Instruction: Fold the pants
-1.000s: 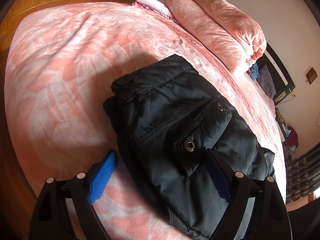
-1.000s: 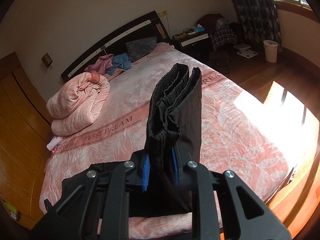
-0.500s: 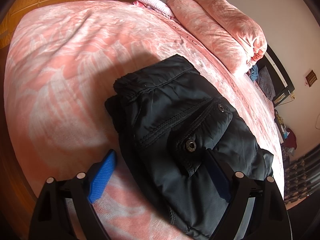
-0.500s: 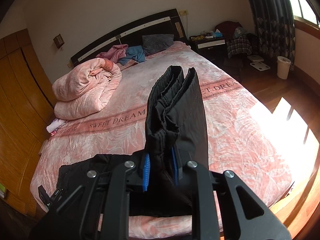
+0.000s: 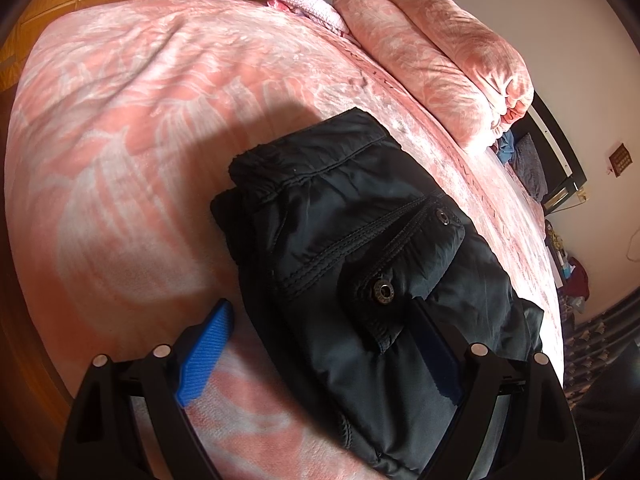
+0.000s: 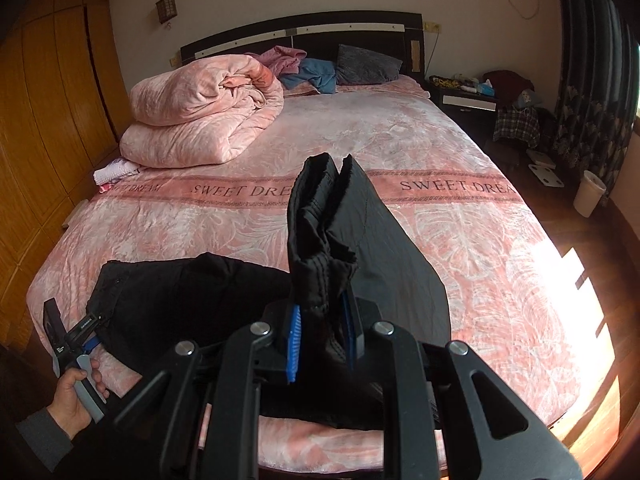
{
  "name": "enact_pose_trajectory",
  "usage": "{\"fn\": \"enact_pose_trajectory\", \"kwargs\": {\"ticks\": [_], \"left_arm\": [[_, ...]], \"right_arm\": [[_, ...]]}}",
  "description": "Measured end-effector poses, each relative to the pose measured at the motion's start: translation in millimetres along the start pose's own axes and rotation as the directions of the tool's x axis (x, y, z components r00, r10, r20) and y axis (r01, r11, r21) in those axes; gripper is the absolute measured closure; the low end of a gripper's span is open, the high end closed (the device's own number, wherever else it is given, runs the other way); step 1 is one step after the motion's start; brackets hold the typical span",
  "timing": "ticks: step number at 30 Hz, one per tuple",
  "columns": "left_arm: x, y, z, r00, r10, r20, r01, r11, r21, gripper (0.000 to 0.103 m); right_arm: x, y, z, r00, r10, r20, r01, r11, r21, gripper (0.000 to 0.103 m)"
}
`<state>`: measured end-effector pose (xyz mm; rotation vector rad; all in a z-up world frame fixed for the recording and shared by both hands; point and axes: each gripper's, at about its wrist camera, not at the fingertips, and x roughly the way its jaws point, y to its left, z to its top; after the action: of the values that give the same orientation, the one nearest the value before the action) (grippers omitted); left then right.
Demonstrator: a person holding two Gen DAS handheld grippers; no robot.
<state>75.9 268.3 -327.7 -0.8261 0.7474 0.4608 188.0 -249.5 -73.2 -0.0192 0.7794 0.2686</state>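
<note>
Black pants [image 5: 360,248] lie on the pink bed, waistband and snap pocket facing up in the left wrist view. My left gripper [image 5: 316,344] stands open over the near edge of that part, one blue pad beside the cloth and one on top of it. In the right wrist view my right gripper [image 6: 322,340] is shut on the bunched leg end of the pants [image 6: 320,232], which stands up above the pads. The rest of the pants [image 6: 192,292] spreads to the left. A hand [image 6: 76,392] holds the left gripper at the lower left.
A rolled pink quilt [image 6: 200,116] lies at the back left of the bed [image 6: 460,240], with pillows and clothes by the headboard [image 6: 300,30]. A wooden wardrobe [image 6: 44,112] runs along the left. A nightstand [image 6: 468,98] and a white bin [image 6: 588,192] stand on the right.
The right gripper has swung across the bed towards the left with the leg end held, and has rolled level. The left gripper and the waist part have stayed put.
</note>
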Motion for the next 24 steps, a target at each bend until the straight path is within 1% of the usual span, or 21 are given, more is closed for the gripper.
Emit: {"fn": "enact_pose_trajectory", "kwargs": {"ticks": [7,9,13,16,18,24], "left_arm": [[0,1,0,1.0,-0.006,-0.004,0.006,1.0,-0.003,0.014],[0,1,0,1.0,-0.007,-0.005,0.007,1.0,-0.003,0.014],[0,1,0,1.0,-0.011,-0.007,0.011,1.0,-0.004,0.014],[0,2,0,1.0,-0.016,-0.01,0.016,1.0,-0.005,0.014],[0,3,-1,1.0,-0.02,-0.012,0.02,1.0,-0.005,0.014],[-1,5,0,0.999,-0.033,-0.02,0.033,0.999,-0.007,0.014]], "right_arm": [[42,62,-30,0.997,-0.026,-0.077,0.014,0.989,-0.147,0.087],[55,82,-42,0.994,-0.039,-0.102,0.018,0.98,-0.199,0.087],[79,108,-66,0.985,-0.048,-0.165,0.003,0.965,-0.262,0.087],[91,119,-78,0.977,-0.057,-0.203,-0.003,0.959,-0.284,0.087],[96,123,-82,0.975,-0.068,-0.214,0.002,0.956,-0.294,0.087],[97,127,-86,0.975,-0.079,-0.209,0.011,0.952,-0.307,0.087]]}}
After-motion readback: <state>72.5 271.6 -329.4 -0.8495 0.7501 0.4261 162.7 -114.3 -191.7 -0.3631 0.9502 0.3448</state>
